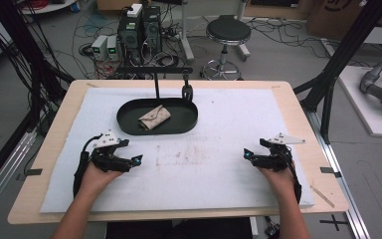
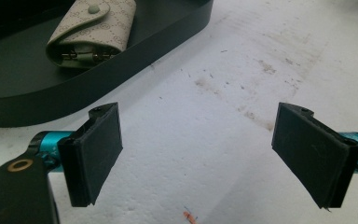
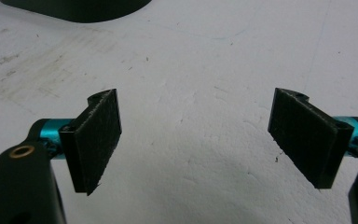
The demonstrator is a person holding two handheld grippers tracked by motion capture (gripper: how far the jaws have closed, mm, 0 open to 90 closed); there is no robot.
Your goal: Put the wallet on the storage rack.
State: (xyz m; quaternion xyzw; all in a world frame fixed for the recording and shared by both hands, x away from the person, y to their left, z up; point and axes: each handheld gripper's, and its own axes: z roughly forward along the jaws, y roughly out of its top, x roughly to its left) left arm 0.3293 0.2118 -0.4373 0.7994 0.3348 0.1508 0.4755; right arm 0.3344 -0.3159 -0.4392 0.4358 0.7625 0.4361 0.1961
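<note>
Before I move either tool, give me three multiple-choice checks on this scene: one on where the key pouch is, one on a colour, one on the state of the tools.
1. Where does the key pouch lie?
A. On the bare white mat
B. Inside the oval tray
C. Between the left tool's pads

2. What colour is the tray?
A. Black
B. Red
C. White

3. How do the left tool and right tool stand?
A. Both shut on the pouch
B. Left shut, right open
C. Both open and empty

Answers:
1. B: the high view shows the beige pouch lying on the tray's floor, within its rim.
2. A: the tray is black against the white mat.
3. C: each gripper view shows its two pads wide apart with only mat between them.
</note>
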